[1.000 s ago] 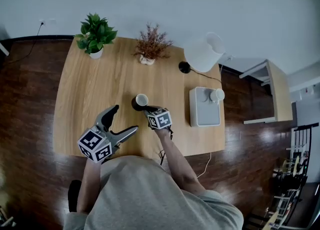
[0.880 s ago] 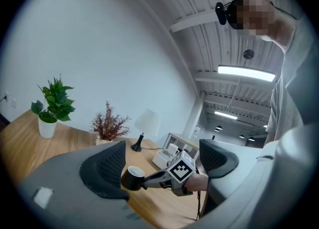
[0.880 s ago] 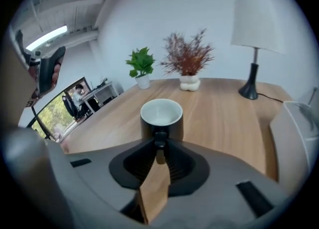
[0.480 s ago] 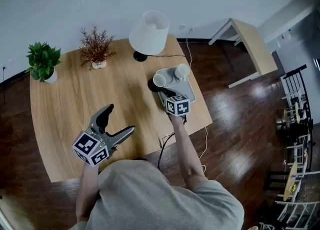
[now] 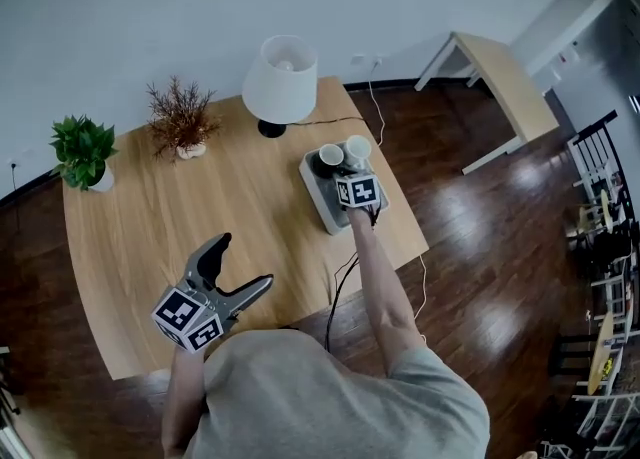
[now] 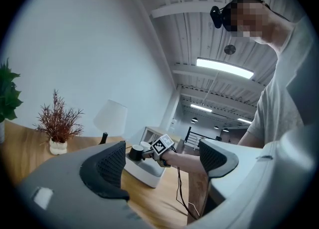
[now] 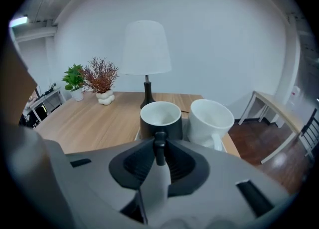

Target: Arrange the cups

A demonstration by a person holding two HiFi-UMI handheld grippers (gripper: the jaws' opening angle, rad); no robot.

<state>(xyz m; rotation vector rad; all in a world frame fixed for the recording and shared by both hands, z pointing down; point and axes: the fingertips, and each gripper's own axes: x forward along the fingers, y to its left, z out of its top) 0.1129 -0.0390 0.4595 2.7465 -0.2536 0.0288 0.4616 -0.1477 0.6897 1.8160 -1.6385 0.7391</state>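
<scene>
A black cup (image 5: 327, 158) with a white inside hangs by its handle from my right gripper (image 5: 341, 173), whose jaws are shut on the handle (image 7: 159, 149). In the right gripper view the black cup (image 7: 160, 119) is close beside a white cup (image 7: 210, 119). Both are over the far end of a grey tray (image 5: 322, 204); whether the black cup rests on it I cannot tell. The white cup (image 5: 357, 150) stands at the tray's far right corner. My left gripper (image 5: 245, 262) is open and holds nothing, above the table's near edge, far from the cups.
A white-shaded lamp (image 5: 281, 79) stands just behind the tray, its cord running off the table. A dried red plant (image 5: 180, 119) and a green potted plant (image 5: 83, 150) sit along the far left. A cable (image 5: 345, 272) hangs from my right arm. A small side table (image 5: 495, 77) is off right.
My right gripper has carried the black cup from the middle of the table to the tray, ending beside the white cup. The left gripper stays open near the front edge.
</scene>
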